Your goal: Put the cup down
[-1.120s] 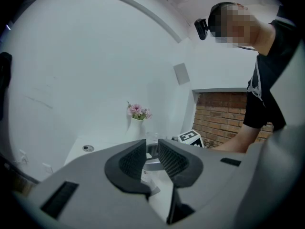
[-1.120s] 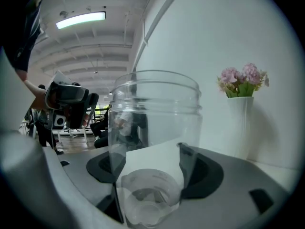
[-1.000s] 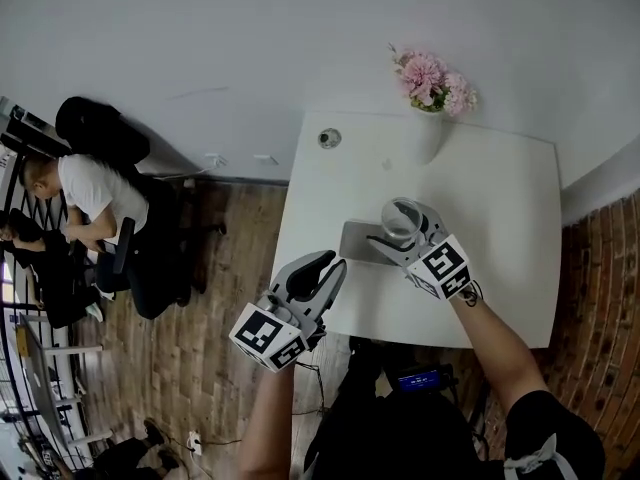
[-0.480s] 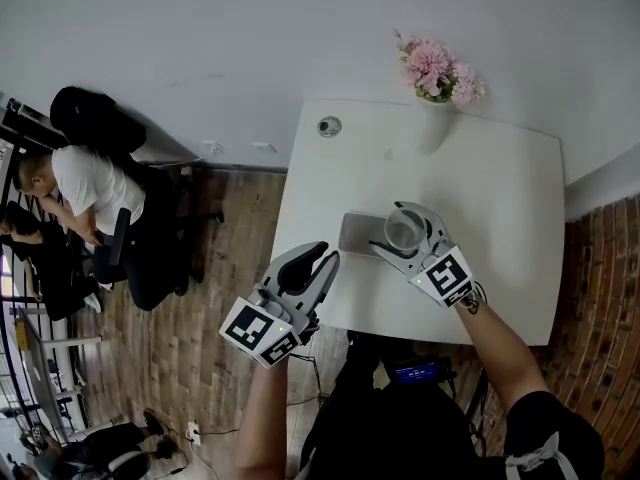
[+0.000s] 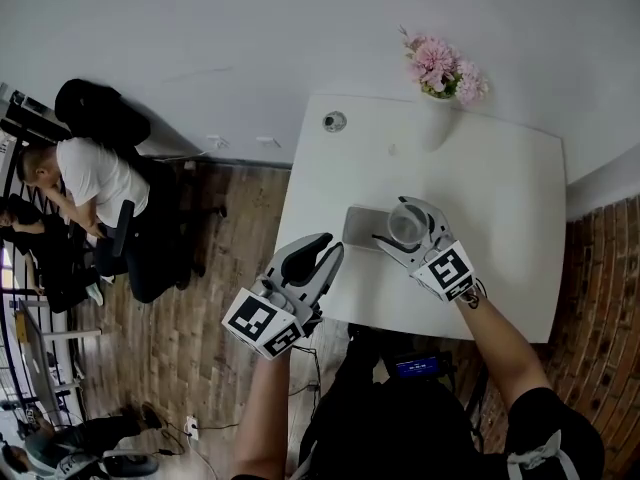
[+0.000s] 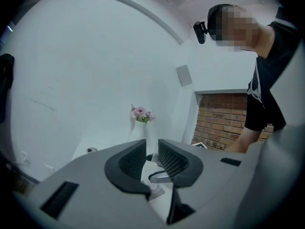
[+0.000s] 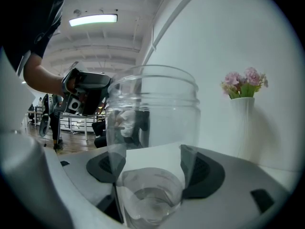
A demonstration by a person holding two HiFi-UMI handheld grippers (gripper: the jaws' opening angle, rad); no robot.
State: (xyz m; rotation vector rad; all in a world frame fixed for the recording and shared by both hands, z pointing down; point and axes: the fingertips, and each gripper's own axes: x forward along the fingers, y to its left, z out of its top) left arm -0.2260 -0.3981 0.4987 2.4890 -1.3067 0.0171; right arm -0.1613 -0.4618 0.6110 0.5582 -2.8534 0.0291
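The cup [image 7: 152, 128] is showing clear, see-thru. Right gripper [image 5: 405, 226] & left gripper [image 5: 322, 255] are showing grey w/ black pads, b/w square markers. Table [image 5: 500, 208] & vase [image 5: 430, 133] are looking white, flowers [image 5: 443, 66] pink, floor [image 5: 220, 268] brown wood planks, brick wall [image 6: 224, 118] red-brown.

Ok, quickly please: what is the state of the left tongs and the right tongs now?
Left tongs: open by a narrow gap, nothing between them.
Right tongs: closed on the clear cup.

Left gripper [image 5: 318, 256] nearly level, jaws barely apart, empty. Right gripper [image 5: 399, 228] roughly level, jaws clamped round cup [image 7: 152, 113], forearm stretched forward.
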